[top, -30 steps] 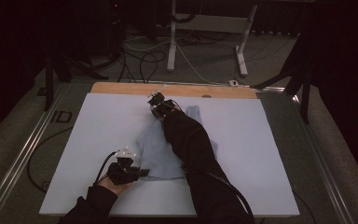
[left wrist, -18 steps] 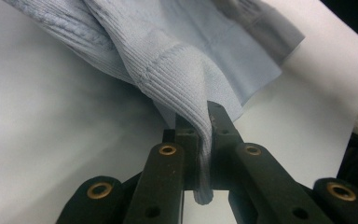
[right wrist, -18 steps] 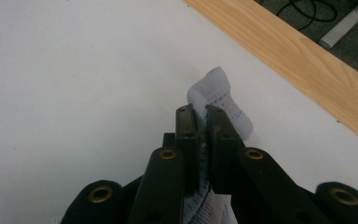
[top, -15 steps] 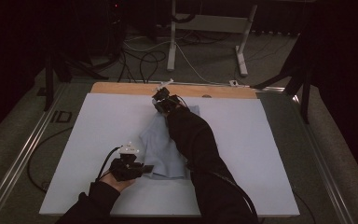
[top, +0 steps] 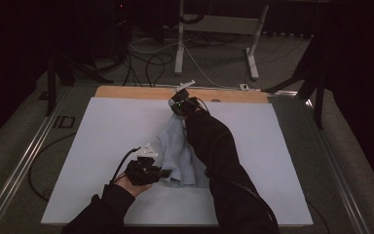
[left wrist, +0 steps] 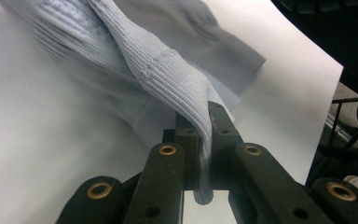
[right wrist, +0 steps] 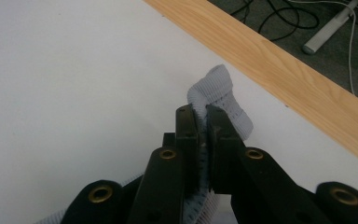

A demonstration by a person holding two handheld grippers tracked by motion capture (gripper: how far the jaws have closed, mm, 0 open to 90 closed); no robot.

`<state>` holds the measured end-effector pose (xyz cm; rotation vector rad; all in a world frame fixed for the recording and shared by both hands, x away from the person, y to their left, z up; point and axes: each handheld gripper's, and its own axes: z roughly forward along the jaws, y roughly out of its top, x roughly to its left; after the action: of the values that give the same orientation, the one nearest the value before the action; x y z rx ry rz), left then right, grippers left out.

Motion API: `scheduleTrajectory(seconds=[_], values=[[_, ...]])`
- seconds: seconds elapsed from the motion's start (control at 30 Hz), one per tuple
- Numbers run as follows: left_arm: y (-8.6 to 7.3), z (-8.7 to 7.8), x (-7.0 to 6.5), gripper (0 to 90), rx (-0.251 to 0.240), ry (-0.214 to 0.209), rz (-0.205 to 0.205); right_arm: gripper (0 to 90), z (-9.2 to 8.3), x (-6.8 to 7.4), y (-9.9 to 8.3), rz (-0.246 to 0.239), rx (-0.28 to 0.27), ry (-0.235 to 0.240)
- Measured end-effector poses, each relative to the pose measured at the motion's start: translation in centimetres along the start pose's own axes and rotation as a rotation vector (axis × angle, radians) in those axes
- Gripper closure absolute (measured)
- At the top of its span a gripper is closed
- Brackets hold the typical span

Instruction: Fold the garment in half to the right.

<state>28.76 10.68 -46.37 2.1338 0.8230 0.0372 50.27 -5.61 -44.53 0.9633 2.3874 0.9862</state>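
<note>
A pale blue ribbed knit garment (top: 177, 151) lies stretched across the middle of the white table sheet (top: 107, 131). My left gripper (top: 161, 173) is at the garment's near edge, shut on a bunched fold of it. In the left gripper view the knit garment (left wrist: 135, 60) rises from between the closed jaws of that gripper (left wrist: 204, 119) and hangs clear of the sheet. My right gripper (top: 177, 105) is at the far end, close to the wooden strip, shut on a ribbed hem. In the right gripper view the hem (right wrist: 223, 88) pokes out above this gripper's (right wrist: 202, 116) pressed jaws.
A wooden strip (top: 126, 91) runs along the table's far edge, also visible as a wooden strip (right wrist: 284, 79) beyond the right gripper. Metal rails (top: 24, 161) flank the table. Cables and white stand legs (top: 179, 44) lie on the floor behind.
Both hands have risen and shifted to the right with the garment still gripped. The cloth has been pulled along and lifted between them.
</note>
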Motion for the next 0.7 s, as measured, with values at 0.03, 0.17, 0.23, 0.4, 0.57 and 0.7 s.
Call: scheduleTrajectory(seconds=[0.03, 0.17, 0.23, 0.4, 0.57, 0.7], values=[[0.2, 0.1, -0.2, 86.4, 0.001, -0.002, 0.006, 85.3, -0.3, -0.3, -0.1, 0.004, -0.005, -0.001], [1.2, 0.8, -1.1, 86.4, 0.002, -0.012, 0.029, 85.2, -1.2, -1.1, -0.7, 0.004, -0.010, -0.006], [1.7, 1.2, -1.5, 86.4, 0.006, -0.016, 0.040, 85.2, -1.6, -1.6, -1.0, 0.012, -0.017, -0.003], [2.7, 2.4, -2.2, 86.4, 0.017, -0.028, 0.062, 85.2, -2.5, -2.7, -1.9, 0.024, -0.018, -0.018], [3.6, 3.5, -3.0, 86.4, 0.026, -0.042, 0.074, 85.2, -3.0, -3.7, -2.8, 0.037, -0.017, -0.023], [4.3, 4.4, -3.5, 86.4, 0.033, -0.046, 0.087, 85.2, -3.2, -4.5, -3.6, 0.043, -0.018, -0.026]])
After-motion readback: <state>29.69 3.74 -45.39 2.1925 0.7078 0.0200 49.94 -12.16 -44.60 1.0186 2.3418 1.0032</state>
